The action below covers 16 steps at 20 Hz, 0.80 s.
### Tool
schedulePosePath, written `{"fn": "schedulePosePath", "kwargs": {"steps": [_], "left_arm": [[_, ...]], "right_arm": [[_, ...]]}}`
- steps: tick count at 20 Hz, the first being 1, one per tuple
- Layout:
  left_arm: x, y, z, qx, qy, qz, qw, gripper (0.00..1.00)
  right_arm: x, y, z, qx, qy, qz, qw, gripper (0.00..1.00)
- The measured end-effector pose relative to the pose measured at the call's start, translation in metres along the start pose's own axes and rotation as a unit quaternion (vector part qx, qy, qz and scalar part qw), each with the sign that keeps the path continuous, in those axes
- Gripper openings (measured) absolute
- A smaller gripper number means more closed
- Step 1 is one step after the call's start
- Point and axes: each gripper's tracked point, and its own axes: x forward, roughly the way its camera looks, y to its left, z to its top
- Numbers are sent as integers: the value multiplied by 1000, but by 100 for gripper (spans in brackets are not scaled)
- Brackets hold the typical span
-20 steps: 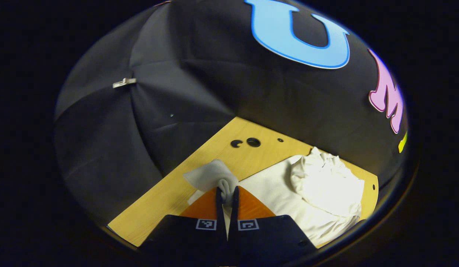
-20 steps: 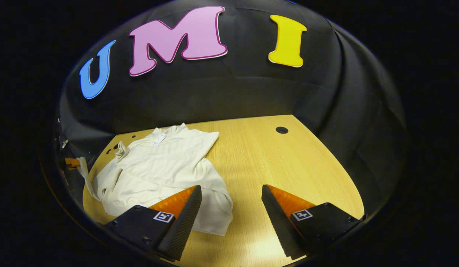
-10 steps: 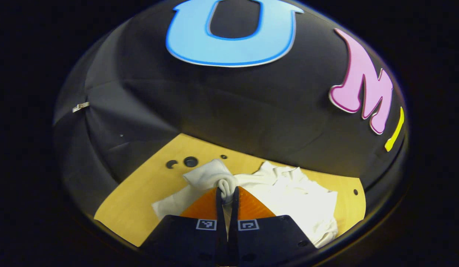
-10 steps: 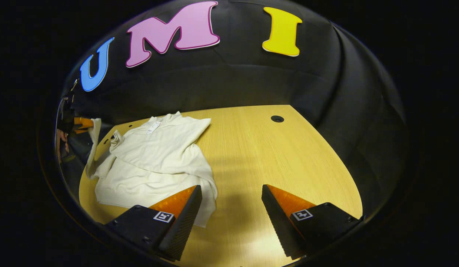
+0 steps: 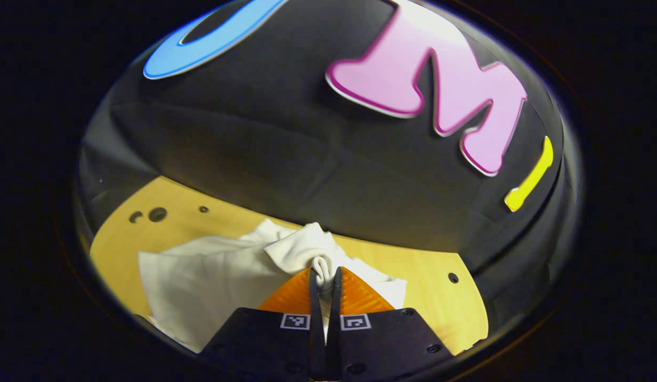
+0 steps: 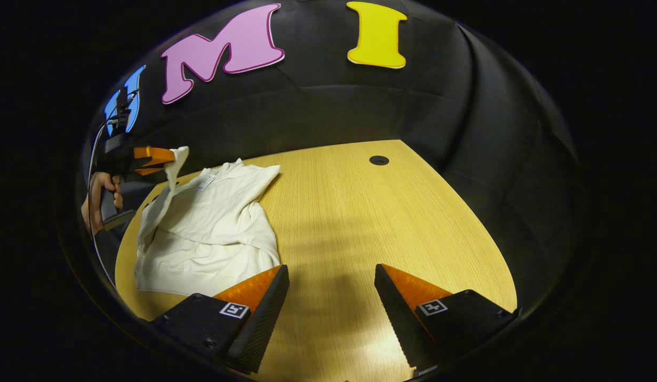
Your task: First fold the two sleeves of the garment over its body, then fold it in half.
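Note:
A cream long-sleeved garment (image 6: pixel 211 223) lies rumpled on the left part of the wooden table (image 6: pixel 370 223). My left gripper (image 5: pixel 324 271) is shut on the cuff of one sleeve (image 5: pixel 307 249), bunched between its fingers. In the right gripper view that left gripper (image 6: pixel 153 157) is held by a hand (image 6: pixel 97 199) above the table's left edge, and the sleeve (image 6: pixel 164 196) hangs from it down to the garment. My right gripper (image 6: pixel 331 270) stands open over bare wood right of the garment, nothing between its fingers.
The black booth wall curves close behind the table. A round hole (image 6: pixel 378 160) sits in the tabletop at the far right, and small holes (image 5: pixel 157 214) near the far left corner. Bare wood spreads to the right of the garment.
My left gripper has lifted the sleeve cuff higher and swung it across toward the garment's body. The right gripper has drifted right, away from the garment, staying open.

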Motion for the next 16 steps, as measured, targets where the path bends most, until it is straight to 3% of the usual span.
{"fn": "schedulePosePath", "kwargs": {"steps": [4, 7, 10, 13, 16], "left_arm": [[31, -49, -41, 14, 43, -38, 998, 6], [47, -66, -74, 43, 83, -38, 995, 10], [44, -65, -91, 67, 94, -26, 993, 38], [19, -57, -84, 78, 70, -13, 994, 96], [-18, -33, -77, 108, 52, -11, 993, 98]], "right_arm": [[0, 3, -17, 0, 21, 16, 1000, 99], [1, 5, -22, -6, 22, 18, 1000, 99], [5, 12, -27, -3, 29, 28, 999, 99], [8, 19, -39, -3, 46, 37, 998, 99], [11, 27, -41, 1, 46, 40, 998, 99]]}}
